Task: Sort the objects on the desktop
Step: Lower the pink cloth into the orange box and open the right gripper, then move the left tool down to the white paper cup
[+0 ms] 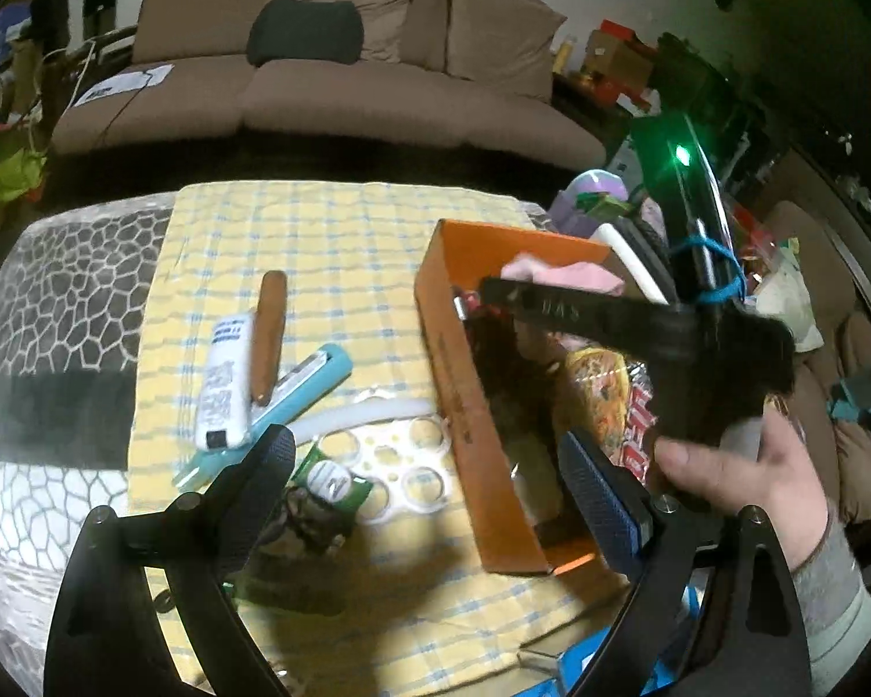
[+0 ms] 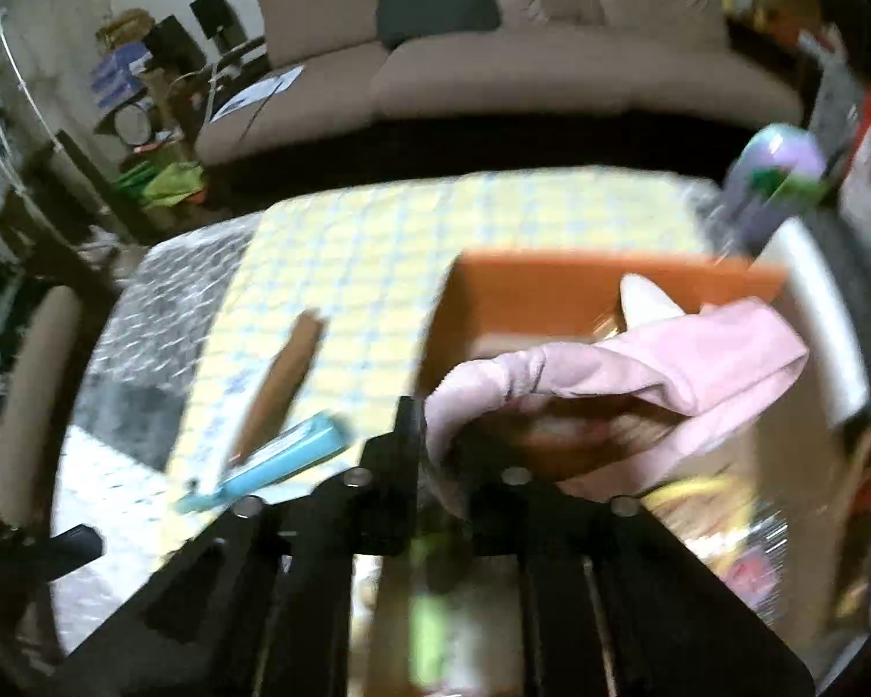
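Left gripper (image 1: 429, 464) jaws spread, empty, above white plastic ring holder (image 1: 403, 464). Right gripper (image 2: 435, 435) jaws partly apart (blurred) at pink cloth (image 2: 609, 372) over orange cardboard box (image 1: 464, 383).

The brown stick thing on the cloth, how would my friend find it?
Look at the yellow checked cloth, left of the orange box. A small pile lies there; the brown stick lies across the white tube, above the blue stapler. It is the only brown, rounded, wood-coloured thing there.
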`<state>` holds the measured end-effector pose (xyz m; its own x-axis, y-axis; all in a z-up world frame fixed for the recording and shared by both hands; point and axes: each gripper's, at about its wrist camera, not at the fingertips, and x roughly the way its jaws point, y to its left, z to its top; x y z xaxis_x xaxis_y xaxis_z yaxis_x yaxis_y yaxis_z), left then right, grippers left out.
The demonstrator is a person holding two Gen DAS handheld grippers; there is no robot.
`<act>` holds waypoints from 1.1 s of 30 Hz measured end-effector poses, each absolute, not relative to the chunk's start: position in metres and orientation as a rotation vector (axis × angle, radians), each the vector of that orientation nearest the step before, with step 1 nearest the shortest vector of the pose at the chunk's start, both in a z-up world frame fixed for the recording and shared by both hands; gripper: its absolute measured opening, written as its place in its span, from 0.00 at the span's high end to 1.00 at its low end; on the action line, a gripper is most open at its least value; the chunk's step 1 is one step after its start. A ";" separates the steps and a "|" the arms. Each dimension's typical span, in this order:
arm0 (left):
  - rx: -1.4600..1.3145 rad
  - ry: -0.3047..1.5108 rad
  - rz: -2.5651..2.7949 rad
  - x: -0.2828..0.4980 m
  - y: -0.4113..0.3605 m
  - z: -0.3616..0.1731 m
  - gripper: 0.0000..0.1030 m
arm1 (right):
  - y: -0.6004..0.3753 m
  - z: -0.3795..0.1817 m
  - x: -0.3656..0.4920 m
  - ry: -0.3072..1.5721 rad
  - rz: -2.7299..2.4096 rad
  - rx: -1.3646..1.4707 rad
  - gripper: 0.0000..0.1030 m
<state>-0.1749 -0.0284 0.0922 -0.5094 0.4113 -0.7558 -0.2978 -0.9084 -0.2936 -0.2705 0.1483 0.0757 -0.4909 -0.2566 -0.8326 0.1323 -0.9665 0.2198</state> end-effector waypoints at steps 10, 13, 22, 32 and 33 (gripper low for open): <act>-1.260 -0.171 2.401 -0.169 -0.023 0.095 0.09 | 0.224 0.098 -0.203 -0.336 -2.392 1.407 0.22; -1.264 -0.148 2.393 -0.170 -0.011 0.096 0.09 | 0.262 0.120 -0.187 -0.287 -2.479 1.348 0.26; -1.288 -0.099 2.404 -0.146 0.001 0.106 0.07 | 0.279 0.142 -0.150 -0.147 -2.536 1.287 0.31; -1.266 0.025 2.515 -0.099 0.005 0.130 0.00 | 0.260 0.149 -0.107 -0.149 -2.556 1.237 0.00; -1.263 0.023 2.526 -0.095 0.005 0.131 0.00 | 0.259 0.150 -0.103 -0.131 -2.569 1.239 0.00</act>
